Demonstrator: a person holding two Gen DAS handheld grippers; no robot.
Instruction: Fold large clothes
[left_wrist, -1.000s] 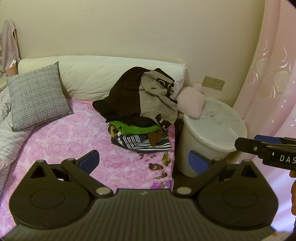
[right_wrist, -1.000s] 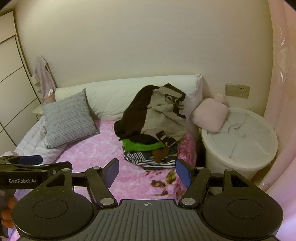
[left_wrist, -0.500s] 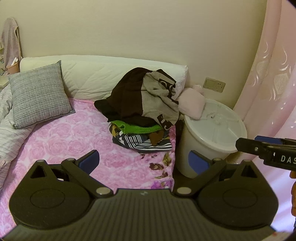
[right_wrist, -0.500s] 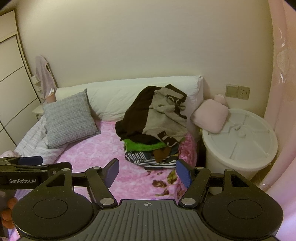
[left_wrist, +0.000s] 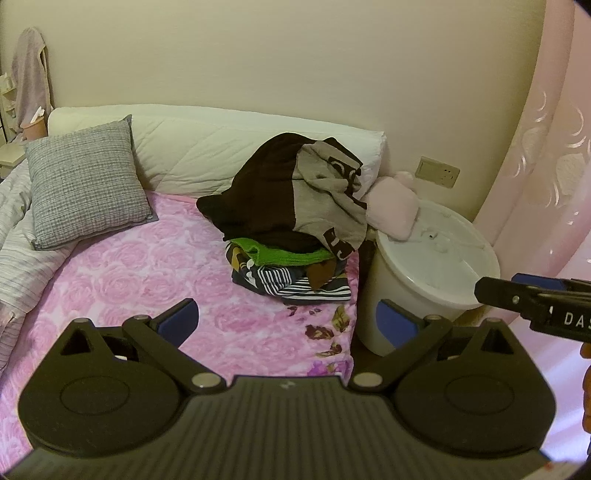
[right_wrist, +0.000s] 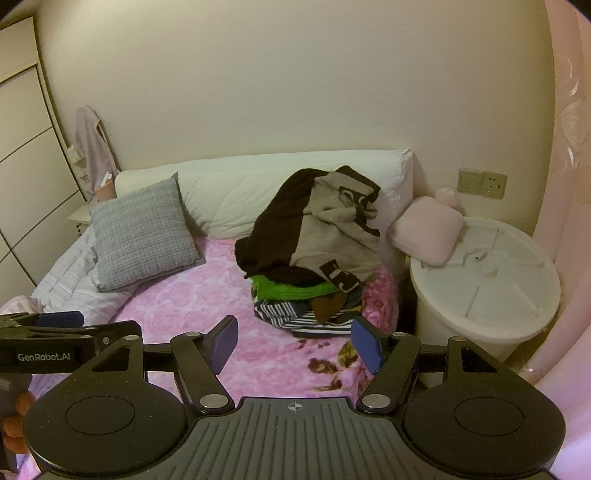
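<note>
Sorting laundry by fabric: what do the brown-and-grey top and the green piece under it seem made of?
Brown-and-grey top: probably soft, matte sweatshirt knit; it slumps in thick folds. Green piece: looks like coarser, ribbed knit, though too small to be sure.

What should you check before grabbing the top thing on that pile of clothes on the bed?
1. Left hand-held gripper open, nothing in it: ok.
2. Right hand-held gripper open, nothing in it: ok.
3. Brown-and-grey garment on top of the pile, nothing over it: ok.
4. Bare pink rose-print bedspread beside the pile for spreading it: ok.
5. Grey woven cushion apart from the pile: ok.
6. Garment's collar or hem findable: cannot tell, it is crumpled.
</note>
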